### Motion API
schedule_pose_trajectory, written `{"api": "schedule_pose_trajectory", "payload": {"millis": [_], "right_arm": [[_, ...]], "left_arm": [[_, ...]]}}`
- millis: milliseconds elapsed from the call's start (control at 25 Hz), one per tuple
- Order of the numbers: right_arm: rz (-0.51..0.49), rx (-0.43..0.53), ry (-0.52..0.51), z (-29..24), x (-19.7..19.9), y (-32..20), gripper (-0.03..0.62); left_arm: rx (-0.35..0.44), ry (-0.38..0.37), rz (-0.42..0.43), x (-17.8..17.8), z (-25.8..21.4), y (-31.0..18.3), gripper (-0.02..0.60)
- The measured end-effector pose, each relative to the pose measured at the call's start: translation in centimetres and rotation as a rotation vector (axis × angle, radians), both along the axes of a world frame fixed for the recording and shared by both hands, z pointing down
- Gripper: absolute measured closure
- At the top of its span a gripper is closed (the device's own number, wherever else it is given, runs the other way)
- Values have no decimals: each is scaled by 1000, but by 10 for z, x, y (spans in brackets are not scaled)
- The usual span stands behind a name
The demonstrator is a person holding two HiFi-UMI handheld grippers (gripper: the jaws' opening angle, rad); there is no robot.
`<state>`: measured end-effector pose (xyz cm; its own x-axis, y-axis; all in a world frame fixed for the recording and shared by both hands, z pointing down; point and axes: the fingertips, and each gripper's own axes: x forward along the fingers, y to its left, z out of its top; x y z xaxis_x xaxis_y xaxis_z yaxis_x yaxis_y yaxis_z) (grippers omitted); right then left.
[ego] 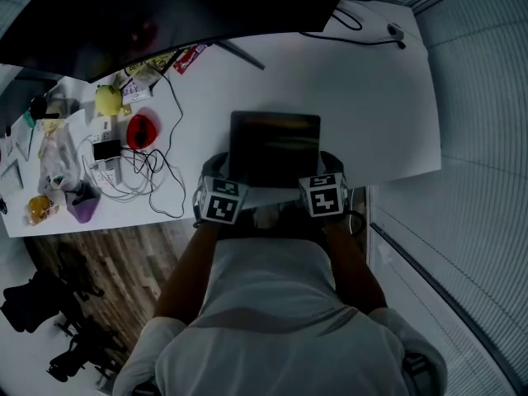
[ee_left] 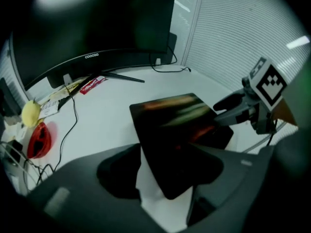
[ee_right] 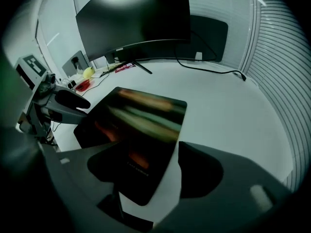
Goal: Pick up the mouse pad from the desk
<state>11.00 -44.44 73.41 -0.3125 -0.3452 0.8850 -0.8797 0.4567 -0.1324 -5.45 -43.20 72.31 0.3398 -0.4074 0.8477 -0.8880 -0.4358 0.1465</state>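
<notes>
Left tongs [ee_left: 165, 171] and right tongs [ee_right: 155, 169] gape empty, each straddling a lower corner of the mouse pad [ego: 275, 147], seemingly poised to lift it off the desk [ego: 355, 97].

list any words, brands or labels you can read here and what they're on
"coocaa": on the lower bezel of the monitor, left gripper view.
Small print on the mouse pad: too small to read.
Print on the red packet by the monitor's foot: too blurred to read.
Nothing else legible.
</notes>
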Motion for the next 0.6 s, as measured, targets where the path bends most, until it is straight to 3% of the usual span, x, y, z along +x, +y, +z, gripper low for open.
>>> {"api": "schedule_pose_trajectory", "payload": {"millis": [200, 520, 600], "right_arm": [[-27, 6, 14, 6, -4, -1, 270], [-24, 8, 17, 5, -6, 0, 295], [-29, 18, 19, 3, -12, 4, 344]], "left_arm": [[-32, -52, -22, 7, 18, 5, 278], [-41, -66, -59, 10, 18, 6, 314], [-46, -75, -58, 10, 17, 7, 322]]}}
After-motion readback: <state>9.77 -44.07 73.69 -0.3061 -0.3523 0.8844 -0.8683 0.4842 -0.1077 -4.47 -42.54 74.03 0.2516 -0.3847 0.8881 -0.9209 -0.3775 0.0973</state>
